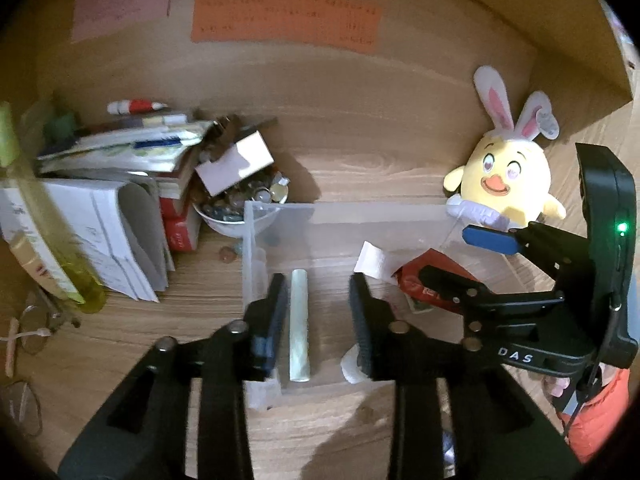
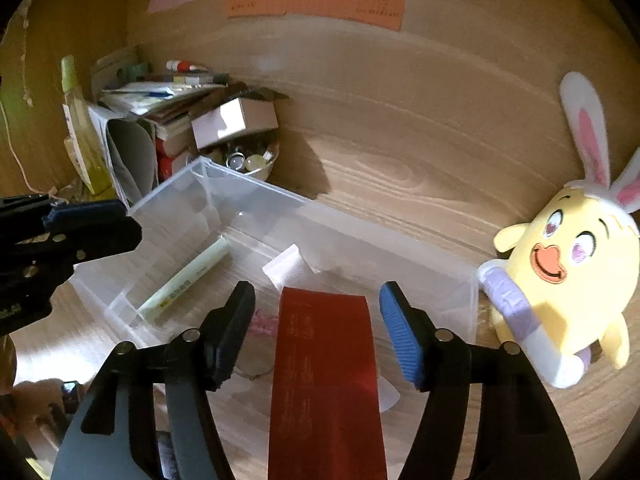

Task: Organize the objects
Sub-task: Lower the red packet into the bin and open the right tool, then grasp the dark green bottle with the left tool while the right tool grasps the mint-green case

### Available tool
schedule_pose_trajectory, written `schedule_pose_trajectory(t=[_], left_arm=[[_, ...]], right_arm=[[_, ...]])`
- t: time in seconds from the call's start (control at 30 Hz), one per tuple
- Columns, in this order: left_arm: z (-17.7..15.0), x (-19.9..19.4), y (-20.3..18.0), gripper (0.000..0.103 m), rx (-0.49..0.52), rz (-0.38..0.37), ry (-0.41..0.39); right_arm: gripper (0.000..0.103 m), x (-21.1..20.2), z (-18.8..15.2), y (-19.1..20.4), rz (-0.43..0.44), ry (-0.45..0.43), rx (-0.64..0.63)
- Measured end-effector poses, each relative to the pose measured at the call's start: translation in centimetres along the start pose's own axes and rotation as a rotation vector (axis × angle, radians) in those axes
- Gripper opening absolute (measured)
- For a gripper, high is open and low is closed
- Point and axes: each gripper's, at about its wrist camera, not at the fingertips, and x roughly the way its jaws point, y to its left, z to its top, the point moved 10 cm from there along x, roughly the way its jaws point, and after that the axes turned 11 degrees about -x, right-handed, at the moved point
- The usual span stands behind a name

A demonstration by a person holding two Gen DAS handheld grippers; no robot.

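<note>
Right wrist view: the red packet lies between the parted fingers of the right gripper, untouched by either pad, over the near edge of the clear plastic bin. A pale tube rests on the bin floor. The left gripper hangs wide open over that tube, holding nothing. Nudging the light bin could slide it toward the plush chick or cluttered bowl.

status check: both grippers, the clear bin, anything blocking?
Left gripper open over the pale tube in the clear bin. Right gripper open, red packet between its fingers. Plush chick against the bin's corner.
</note>
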Motion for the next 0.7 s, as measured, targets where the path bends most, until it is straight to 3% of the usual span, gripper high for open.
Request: schedule_pose_trajectory(t=[0.1, 0.2, 0.33, 0.53, 0.7], left_arm=[[-0.1, -1.4, 0.1, 0.046, 0.009, 0.003, -0.023], [-0.3, -2.9, 0.2, 0.058, 0.017, 0.006, -0.05], [-1.0, -4.6, 0.1, 0.075, 0.028, 0.006, -0.075], [-2.7, -6.5, -0.4, 0.087, 0.045, -0.006, -0.082], [-4.6, -7.5, -0.9, 0.092, 0.069, -0.011, -0.077]], right_arm=[[0.062, -1.3, -0.1, -0.1, -0.002, -0.017, 0.002], [0.077, -3.0, -0.3, -0.3, -0.008, -0.047, 0.012], [0.082, -5.6, -0.7, -0.4, -0.02, -0.097, 0.025], [0.084, -8.7, -2.6, -0.1, -0.014, -0.135, 0.048], [0.084, -10.3, -4.8, 0.7, 0.003, -0.145, 0.06]])
